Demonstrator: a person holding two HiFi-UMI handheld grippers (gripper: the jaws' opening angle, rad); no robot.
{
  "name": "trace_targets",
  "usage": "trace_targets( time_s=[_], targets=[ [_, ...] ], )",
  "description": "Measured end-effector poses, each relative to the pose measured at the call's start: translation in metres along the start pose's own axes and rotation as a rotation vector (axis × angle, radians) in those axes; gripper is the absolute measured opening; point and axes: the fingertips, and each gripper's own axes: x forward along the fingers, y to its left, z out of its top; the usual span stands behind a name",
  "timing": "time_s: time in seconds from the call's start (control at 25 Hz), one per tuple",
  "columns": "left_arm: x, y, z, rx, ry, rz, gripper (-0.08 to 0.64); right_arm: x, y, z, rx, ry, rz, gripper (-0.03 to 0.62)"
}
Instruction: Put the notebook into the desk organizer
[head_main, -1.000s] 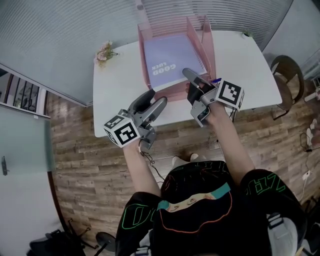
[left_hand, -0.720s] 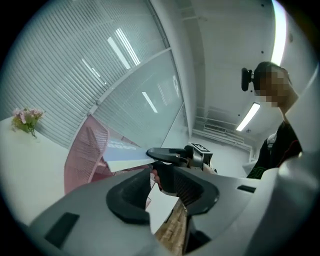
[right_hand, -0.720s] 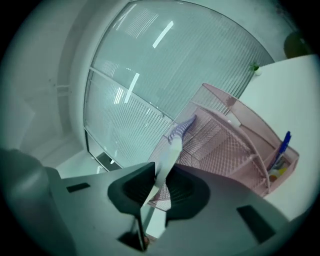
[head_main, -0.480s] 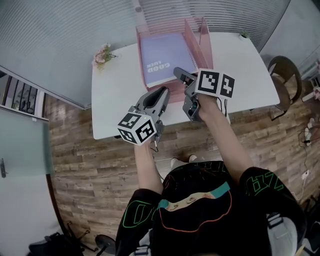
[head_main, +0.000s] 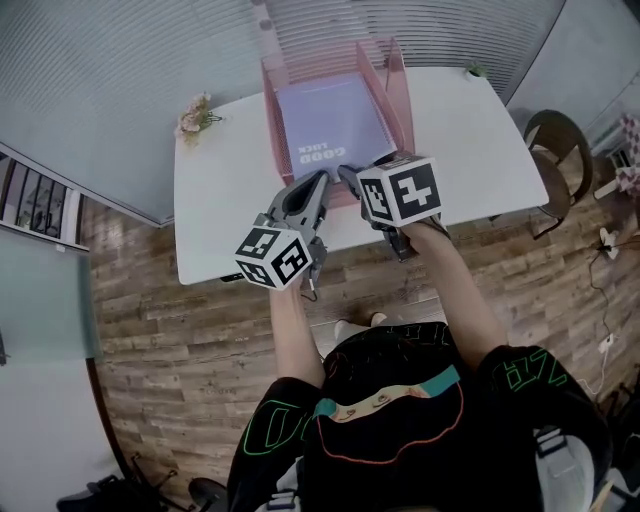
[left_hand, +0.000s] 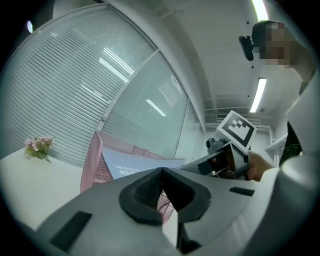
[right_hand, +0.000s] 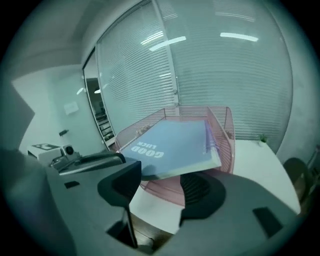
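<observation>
Notebook (right_hand: 175, 145): likely light, bendy, slick cover; pinch near edge. Lies in organizer (right_hand: 227, 135) just ahead of right tool (right_hand: 162, 180), jaws opening, nothing between. Left tool (left_hand: 161, 172) closed, empty.

White table (head_main: 230, 215) seen at centre, set on wood-plank floor (head_main: 160, 350). Far side closed off by glass wall fitted with slatted blinds (head_main: 130, 60). Dark round-backed chair (head_main: 560, 140) placed at right, near table end. Small flower bunch (head_main: 195, 112) stood on far left table corner, small green plant (head_main: 473, 71) on far right corner. Ceiling lit by long strip lights (left_hand: 258, 95).
</observation>
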Motion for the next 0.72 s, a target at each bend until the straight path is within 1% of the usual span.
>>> trace_targets(
  time_s=[0.08,0.12,0.16,0.24,0.28,0.32,0.4,0.44,0.48,0.52,0.6,0.64,0.72],
  targets=[
    [0.000,-0.001,0.000,0.012,-0.008,0.007,-0.008,-0.005,0.001,0.001,-0.061,0.019,-0.015,0.232],
    [0.001,0.001,0.000,0.025,-0.011,0.021,-0.008,-0.006,0.001,0.001,-0.061,0.027,-0.007,0.232],
    [0.002,0.005,0.001,0.040,-0.014,0.042,-0.008,-0.006,0.002,0.001,-0.037,0.037,0.018,0.232],
    [0.002,0.015,0.004,0.056,-0.023,0.089,-0.008,-0.007,0.004,-0.008,0.057,0.058,0.105,0.232],
    [0.001,0.019,0.006,0.052,-0.030,0.101,-0.008,-0.008,0.006,-0.015,0.098,0.067,0.147,0.232],
    [0.000,0.021,0.006,0.043,-0.037,0.102,-0.008,-0.009,0.007,-0.023,0.115,0.073,0.176,0.232],
    [0.001,0.023,0.004,0.022,-0.040,0.095,-0.008,-0.014,0.007,-0.039,0.081,0.074,0.192,0.229],
    [0.004,0.023,0.002,0.016,-0.032,0.092,-0.009,-0.017,0.007,-0.043,0.053,0.059,0.187,0.223],
    [0.007,0.022,0.000,0.017,-0.019,0.084,-0.009,-0.019,0.006,-0.045,0.026,0.033,0.176,0.187],
    [0.009,0.018,-0.002,0.028,0.000,0.069,-0.009,-0.022,0.005,-0.044,0.001,0.000,0.158,0.139],
    [0.012,0.004,-0.005,0.084,0.042,0.015,-0.008,-0.030,0.002,-0.036,-0.053,-0.086,0.128,0.003],
    [0.011,-0.005,-0.004,0.120,0.051,-0.013,-0.008,-0.035,0.003,-0.030,-0.078,-0.140,0.129,0.003],
    [0.008,-0.020,0.003,0.176,0.027,-0.047,-0.008,-0.045,0.005,-0.014,-0.110,-0.259,0.137,0.003]
  ],
)
